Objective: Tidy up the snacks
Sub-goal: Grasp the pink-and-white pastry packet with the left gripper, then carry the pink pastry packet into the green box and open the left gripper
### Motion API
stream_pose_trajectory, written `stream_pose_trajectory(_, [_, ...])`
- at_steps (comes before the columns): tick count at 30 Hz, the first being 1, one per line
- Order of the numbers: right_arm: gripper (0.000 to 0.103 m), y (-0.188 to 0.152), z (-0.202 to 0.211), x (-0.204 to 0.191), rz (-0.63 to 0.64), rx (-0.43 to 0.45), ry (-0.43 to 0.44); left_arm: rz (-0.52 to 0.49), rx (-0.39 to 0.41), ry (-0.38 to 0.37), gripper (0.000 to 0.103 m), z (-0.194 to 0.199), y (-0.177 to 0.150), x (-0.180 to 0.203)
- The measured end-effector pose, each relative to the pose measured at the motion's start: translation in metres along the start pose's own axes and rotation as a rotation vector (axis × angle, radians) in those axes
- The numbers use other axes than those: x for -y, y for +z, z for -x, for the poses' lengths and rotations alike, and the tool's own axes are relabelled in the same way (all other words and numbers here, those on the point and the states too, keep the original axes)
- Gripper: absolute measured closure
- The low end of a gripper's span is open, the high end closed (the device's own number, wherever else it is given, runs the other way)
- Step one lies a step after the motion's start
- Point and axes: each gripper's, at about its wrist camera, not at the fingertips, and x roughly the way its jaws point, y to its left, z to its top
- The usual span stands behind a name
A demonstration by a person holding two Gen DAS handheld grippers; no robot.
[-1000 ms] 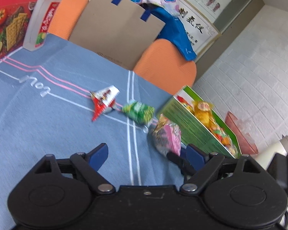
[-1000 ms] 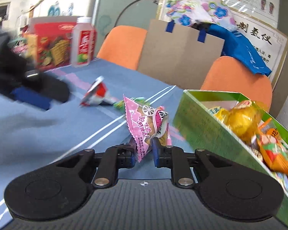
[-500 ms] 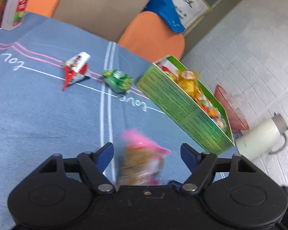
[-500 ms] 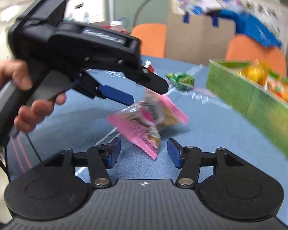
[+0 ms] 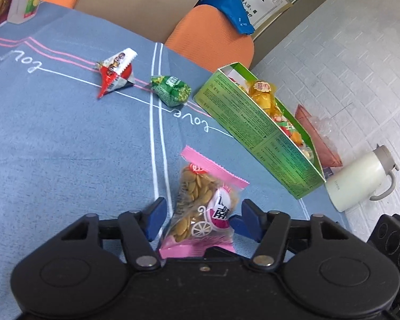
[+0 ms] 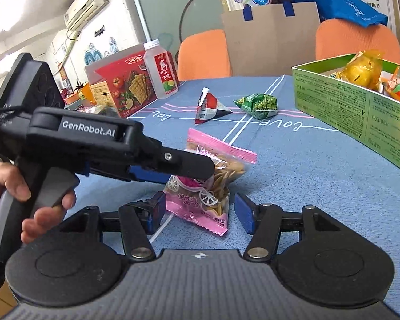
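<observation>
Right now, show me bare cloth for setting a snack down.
Free: the wide blue cloth left of the white stripes, below the red packet. Crowded: around the green packet and green box.

I read "GenRobot.AI" in white on the left gripper body, and "love" stitched in white on the blue tablecloth.

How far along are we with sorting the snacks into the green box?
Done: several packets already lie in the green box. In hand: the pink seed packet sits between the left gripper fingers, whose jaws are closing; the right gripper is open, not pressing it. Left: that packet, the red-and-white triangular packet and the green pea packet, both on the cloth.
</observation>
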Motion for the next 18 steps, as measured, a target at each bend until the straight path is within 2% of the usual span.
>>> stream_pose_trajectory(2, [0.009,0.0,-0.003,0.0,0.001,-0.005,0.0,0.005,-0.005,-0.006,0.032,-0.003,-0.002,-0.001])
stream_pose_trajectory(3, [0.014,0.0,-0.004,0.0,-0.001,-0.01,-0.002,0.005,-0.002,-0.007,0.047,-0.004,-0.003,-0.001])
stream_pose_trajectory(4, [0.016,-0.001,-0.004,0.001,-0.004,-0.014,-0.004,0.006,0.001,-0.008,0.048,-0.004,-0.004,-0.002])
stream_pose_trajectory(5, [0.026,-0.003,-0.004,0.002,-0.003,-0.016,-0.009,0.01,0.006,-0.015,0.048,-0.004,-0.005,-0.003])
stream_pose_trajectory(7, [0.036,-0.004,-0.005,0.003,0.008,-0.007,-0.018,0.01,0.022,-0.016,0.048,-0.002,-0.006,-0.003])
stream_pose_trajectory(8, [0.044,-0.004,-0.005,0.004,0.004,-0.005,-0.013,0.01,0.028,-0.014,0.048,0.0,-0.006,-0.002])
stream_pose_trajectory(11, [0.054,-0.005,0.001,0.008,-0.007,0.009,-0.002,0.004,0.037,-0.007,0.048,0.004,-0.004,0.005])
stream_pose_trajectory(18, [0.056,0.004,0.028,0.015,-0.008,0.093,-0.033,-0.057,0.075,-0.05,0.048,0.002,0.013,0.04])
